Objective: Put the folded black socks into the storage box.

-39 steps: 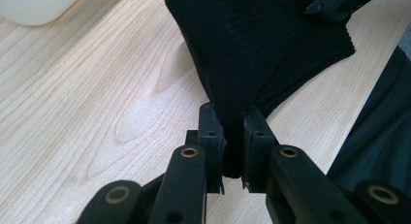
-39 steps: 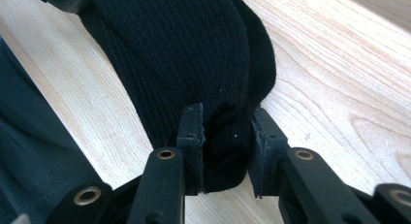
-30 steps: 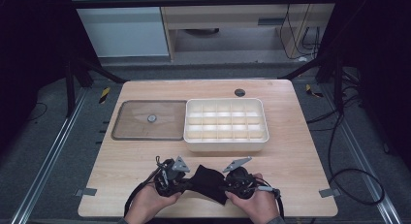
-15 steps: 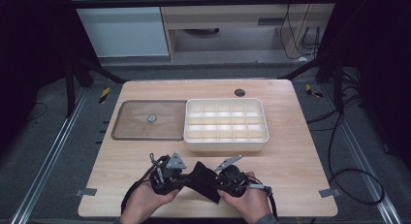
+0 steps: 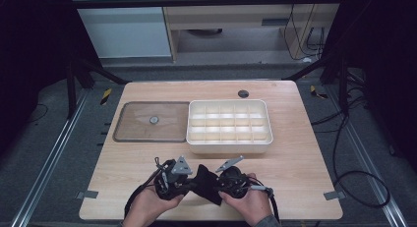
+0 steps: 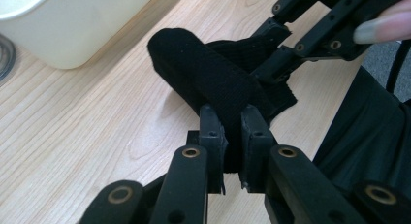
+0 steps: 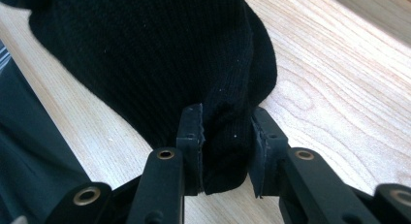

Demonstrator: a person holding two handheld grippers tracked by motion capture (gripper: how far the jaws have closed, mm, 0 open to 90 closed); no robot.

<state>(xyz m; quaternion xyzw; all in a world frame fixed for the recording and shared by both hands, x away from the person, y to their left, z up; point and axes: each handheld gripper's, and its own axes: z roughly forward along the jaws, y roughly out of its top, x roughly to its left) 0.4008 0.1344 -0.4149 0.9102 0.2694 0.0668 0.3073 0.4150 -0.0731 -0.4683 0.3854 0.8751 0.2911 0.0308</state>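
Bench: wooden bench (image 5: 295,163), empty tray (image 5: 229,147) behind.
Left hand-held gripper (image 6: 231,136): clamped on sock (image 6: 208,76).
Right hand-held gripper (image 7: 227,136): pinching sock too.
Progress: sock gripped, tray unfilled.

A lab: wooden table (image 5: 295,163), metal frame (image 5: 206,1), cables (image 5: 344,153).

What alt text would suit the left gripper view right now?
The left claw is shut on a rolled black knit cloth above the wooden table. The right claw grips its far end; a white bin sits upper left.
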